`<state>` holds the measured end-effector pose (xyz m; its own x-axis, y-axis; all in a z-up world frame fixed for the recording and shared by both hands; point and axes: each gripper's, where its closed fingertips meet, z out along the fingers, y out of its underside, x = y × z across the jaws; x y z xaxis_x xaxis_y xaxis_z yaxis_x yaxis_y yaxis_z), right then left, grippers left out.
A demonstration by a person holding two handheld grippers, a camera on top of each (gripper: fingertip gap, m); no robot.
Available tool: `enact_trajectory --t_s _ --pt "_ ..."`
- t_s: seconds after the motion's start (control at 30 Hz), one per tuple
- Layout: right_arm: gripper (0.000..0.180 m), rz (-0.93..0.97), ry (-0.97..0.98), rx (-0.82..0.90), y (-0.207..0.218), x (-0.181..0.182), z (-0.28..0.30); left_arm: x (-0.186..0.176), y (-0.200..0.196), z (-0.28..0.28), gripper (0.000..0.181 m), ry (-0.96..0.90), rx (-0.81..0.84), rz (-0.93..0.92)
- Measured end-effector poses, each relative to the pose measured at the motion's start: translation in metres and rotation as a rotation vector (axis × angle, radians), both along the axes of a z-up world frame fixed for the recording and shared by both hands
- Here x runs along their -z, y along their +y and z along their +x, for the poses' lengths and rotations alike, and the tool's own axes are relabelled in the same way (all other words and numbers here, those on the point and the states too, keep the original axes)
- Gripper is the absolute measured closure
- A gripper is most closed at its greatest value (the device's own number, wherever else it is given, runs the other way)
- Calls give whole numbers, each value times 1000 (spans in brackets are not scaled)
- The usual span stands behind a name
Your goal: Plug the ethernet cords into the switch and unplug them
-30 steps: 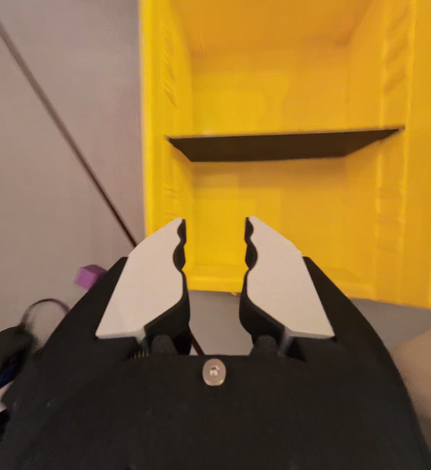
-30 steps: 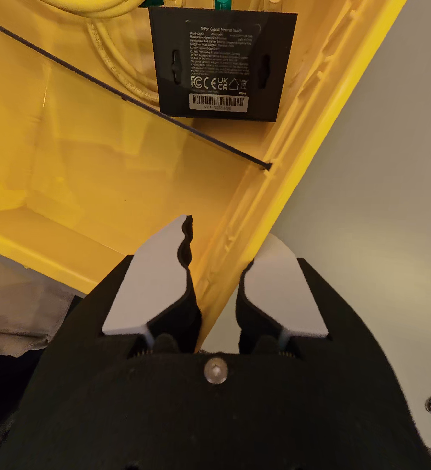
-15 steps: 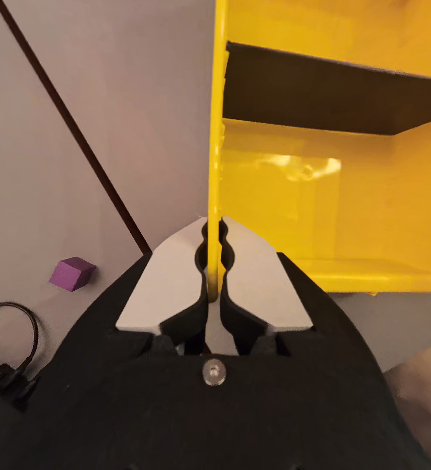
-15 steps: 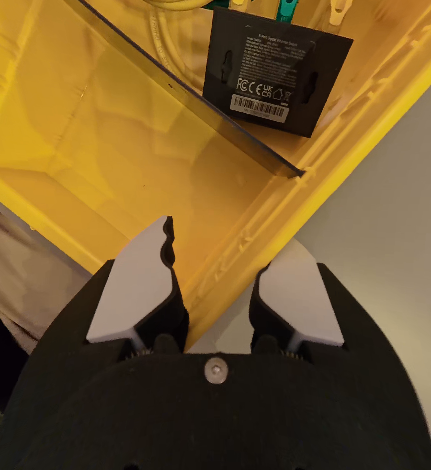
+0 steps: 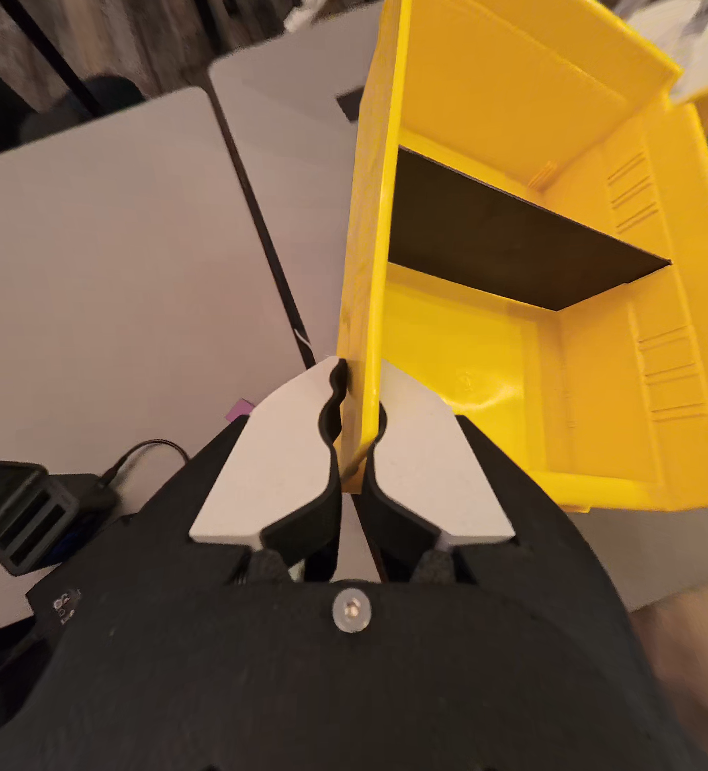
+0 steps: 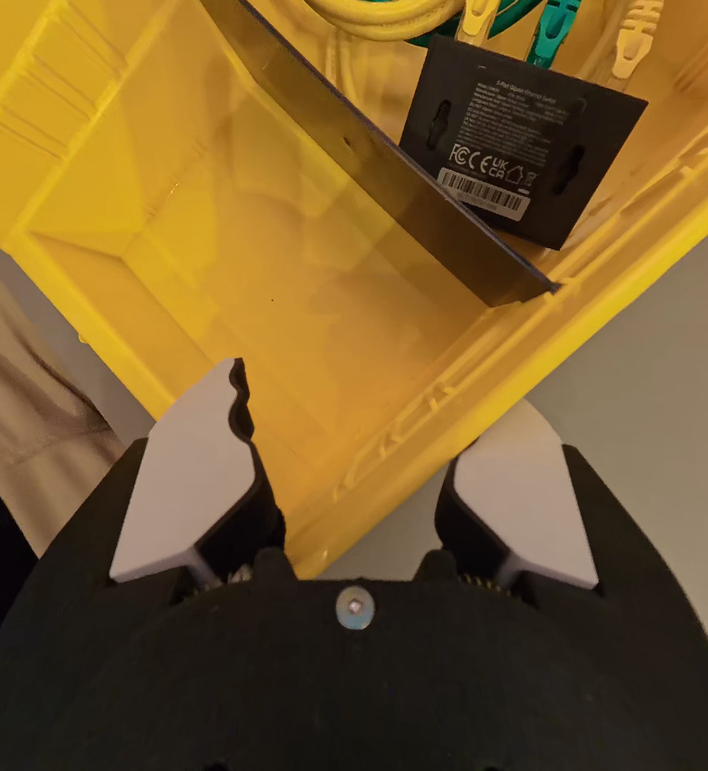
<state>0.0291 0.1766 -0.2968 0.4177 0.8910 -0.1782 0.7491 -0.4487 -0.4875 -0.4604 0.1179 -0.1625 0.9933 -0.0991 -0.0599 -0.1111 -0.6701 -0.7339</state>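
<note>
The left gripper [image 5: 358, 417] is pinched on the side wall of the yellow bin [image 5: 511, 375], while the right gripper [image 6: 369, 425] straddles the opposite rim with jaws wide, gripping nothing (a one-sided hold). The bin could therefore twist or tip, sliding the switch [image 6: 523, 142] and ethernet cords [image 6: 552, 29] lying ahead of the right gripper. A dark divider [image 6: 385, 167] bars the way there; a purple block [image 5: 239, 409] and black charger [image 5: 26, 517] sit on the tabletop [image 5: 114, 271] left of the left gripper.

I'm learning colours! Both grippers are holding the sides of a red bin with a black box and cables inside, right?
Nearly: the bin is yellow, not red, as both wrist views show. The rest holds: both grippers straddle its walls; the black box and cables are inside.
</note>
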Motion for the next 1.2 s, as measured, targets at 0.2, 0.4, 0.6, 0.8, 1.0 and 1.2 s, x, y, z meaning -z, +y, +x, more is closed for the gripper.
enact_trajectory --t_s 0.2,0.4,0.6,0.8,1.0,1.2 --pt "69 37 44 -68 -18 9 -50 -63 -5 -13 175 -46 -90 254" --pt "47 -83 183 -140 -45 1 -106 -118 -7 22 176 -75 -51 411" --pt "41 -248 447 -203 -61 -49 -104 -139 11 108 176 -183 110 488" --pt "47 -14 829 -40 -22 -153 -19 -116 48 233 175 -242 301 436" --pt "58 31 1015 177 -27 -182 65 -68 94 354 175 -171 459 304" --pt "64 70 873 437 -13 -131 110 -13 131 445 174 -179 556 142"
